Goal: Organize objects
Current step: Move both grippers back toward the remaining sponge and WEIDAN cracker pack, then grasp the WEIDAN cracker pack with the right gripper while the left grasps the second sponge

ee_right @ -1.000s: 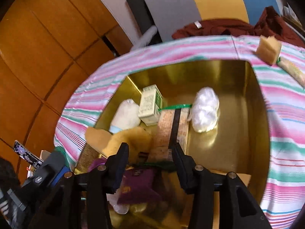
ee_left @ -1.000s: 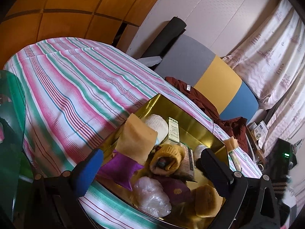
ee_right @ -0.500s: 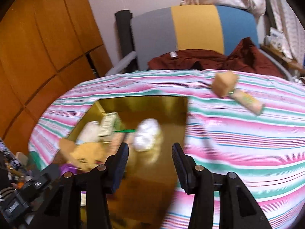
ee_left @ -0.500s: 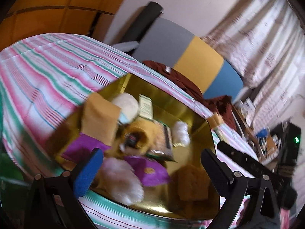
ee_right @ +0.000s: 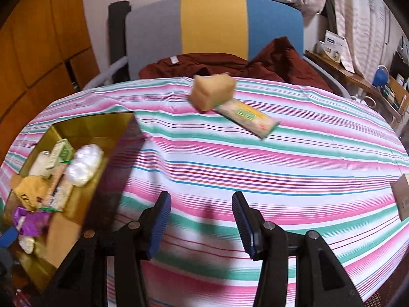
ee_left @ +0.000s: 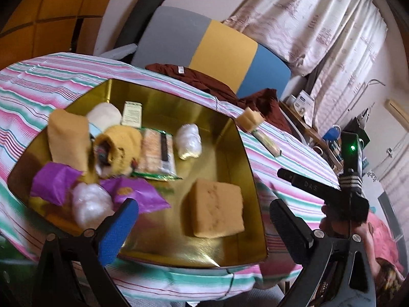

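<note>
Sponge block [ee_right: 213,90] out on the counter [ee_right: 281,168] looks light, squashy; my right gripper [ee_right: 202,220], fingers opening, empty, should pinch its flat sides.

A gold tray [ee_left: 245,153] on the striped table [ee_left: 294,153] holds packets at nine o'clock and a sponge [ee_left: 217,211] at centre. The left tongs [ee_left: 204,220] gape empty at six o'clock.

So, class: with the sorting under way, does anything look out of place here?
Yes. A yellow sponge and a long snack packet lie on the striped tablecloth, touching, outside the gold tin that holds the other items. Both tongs are empty; the right tongs are opening.
</note>
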The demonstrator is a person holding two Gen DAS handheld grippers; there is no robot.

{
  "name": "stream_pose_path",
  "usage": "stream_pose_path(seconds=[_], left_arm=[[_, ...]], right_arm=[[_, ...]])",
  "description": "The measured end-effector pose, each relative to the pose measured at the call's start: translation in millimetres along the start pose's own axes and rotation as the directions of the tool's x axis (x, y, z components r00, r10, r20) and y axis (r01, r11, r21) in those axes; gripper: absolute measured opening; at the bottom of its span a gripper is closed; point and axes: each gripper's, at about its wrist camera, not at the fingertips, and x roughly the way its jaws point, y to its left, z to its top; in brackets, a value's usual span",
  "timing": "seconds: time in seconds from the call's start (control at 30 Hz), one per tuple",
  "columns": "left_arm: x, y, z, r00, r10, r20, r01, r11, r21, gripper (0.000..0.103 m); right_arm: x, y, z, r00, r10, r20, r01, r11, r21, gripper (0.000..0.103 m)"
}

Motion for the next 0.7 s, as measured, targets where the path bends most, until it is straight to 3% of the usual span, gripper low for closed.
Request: stream_pose_path(seconds=[0.37, 0.5, 0.7], left_arm=[[10.9, -31.7, -0.2, 0.998, -0.039, -0.051, 0.041, 0.998, 0.037, 0.103], [15.1, -42.7, -0.2, 0.996, -0.047, -0.070, 0.052, 0.996, 0.066, 0.103], [22.2, -51.9, 1.2, 0.994, -0.051, -0.092, 0.058, 0.995, 0.082, 0.103]], right_arm=[[21.1, -27.4, -0.1, 0.999, -0.046, -0.026, 0.046, 0.999, -0.003, 0.051], [29.7, -30.5, 3.8, 0.998, -0.052, -0.034, 0.050, 0.998, -0.038, 0.059], [45.3, -41.9, 12.3, 0.999, -0.036, -0.033, 0.032, 0.994, -0.103, 0.059]])
